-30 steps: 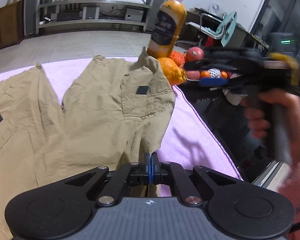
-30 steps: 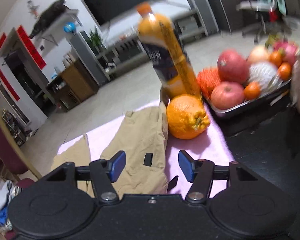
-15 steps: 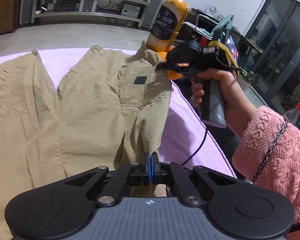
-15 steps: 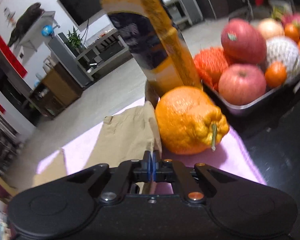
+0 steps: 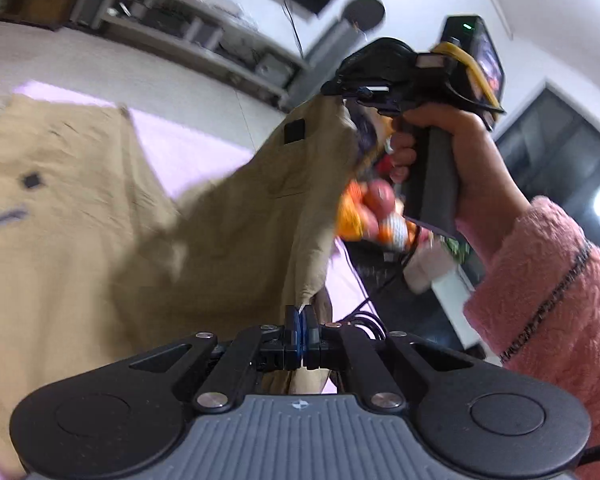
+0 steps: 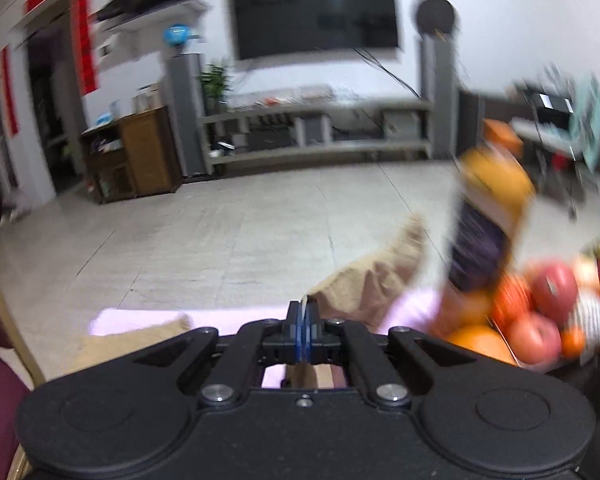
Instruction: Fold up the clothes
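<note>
Khaki trousers (image 5: 100,216) spread over a pink cloth (image 5: 180,148) on the tabletop, left tongs (image 5: 300,330) clenched on their near hem, right tongs (image 6: 302,330) clenched on a lifted corner, juice bottle (image 6: 488,232) and fruit tray (image 6: 556,312) at right.

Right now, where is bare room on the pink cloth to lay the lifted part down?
Bare pink cloth shows beyond the trousers, between them and the floor. The right side is crowded: bottle and fruit.
</note>
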### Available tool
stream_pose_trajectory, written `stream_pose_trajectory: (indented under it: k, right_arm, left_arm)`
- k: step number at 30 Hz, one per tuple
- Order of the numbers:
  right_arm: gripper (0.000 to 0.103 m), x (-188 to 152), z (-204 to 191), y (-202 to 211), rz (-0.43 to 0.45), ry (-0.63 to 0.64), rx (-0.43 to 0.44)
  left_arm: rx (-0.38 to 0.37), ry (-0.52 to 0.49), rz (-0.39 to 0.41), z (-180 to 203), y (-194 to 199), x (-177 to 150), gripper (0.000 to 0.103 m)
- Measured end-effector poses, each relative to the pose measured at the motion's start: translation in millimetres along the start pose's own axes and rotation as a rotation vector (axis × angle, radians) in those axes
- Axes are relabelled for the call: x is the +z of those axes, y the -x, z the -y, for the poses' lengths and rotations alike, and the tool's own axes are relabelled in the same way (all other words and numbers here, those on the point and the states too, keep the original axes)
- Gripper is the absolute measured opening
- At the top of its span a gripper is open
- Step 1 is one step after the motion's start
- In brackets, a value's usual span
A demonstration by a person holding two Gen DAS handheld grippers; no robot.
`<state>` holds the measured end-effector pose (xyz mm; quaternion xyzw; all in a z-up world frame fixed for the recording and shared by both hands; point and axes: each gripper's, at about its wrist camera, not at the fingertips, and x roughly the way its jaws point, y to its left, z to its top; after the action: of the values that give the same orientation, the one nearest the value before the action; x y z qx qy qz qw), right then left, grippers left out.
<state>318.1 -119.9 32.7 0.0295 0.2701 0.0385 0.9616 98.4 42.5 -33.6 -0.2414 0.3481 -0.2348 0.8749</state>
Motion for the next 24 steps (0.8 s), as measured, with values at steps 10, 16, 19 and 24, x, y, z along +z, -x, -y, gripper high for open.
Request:
stream_pose_trajectory:
  k: [10,16,19,24]
  right_arm:
    - [0.002,-51.1,-272.8,-71.4,-0.16,0.438,0.196]
    - [0.006,-113.2,-338.2,-130.2,-0.363,0.533,0.27]
    - [0.035,-105.9,-329.3,-130.7,-0.409,0.499,0.304]
    - [0.054,-69.1,-278.6,-85.3,-0.341,0.443,0.241]
  left_arm:
    - [0.238,0.277,0.07,-115.7,87.2,-32.5,0.001]
    - [0.381,0.374,-0.022,-143.6,75.7,-39.9,0.001]
    - [0.427,0.365,-0.059,-141.9,64.4,-38.3,0.002]
    - [0.426,0.378,-0.009,-146.2,68.6,-34.1,0.003]
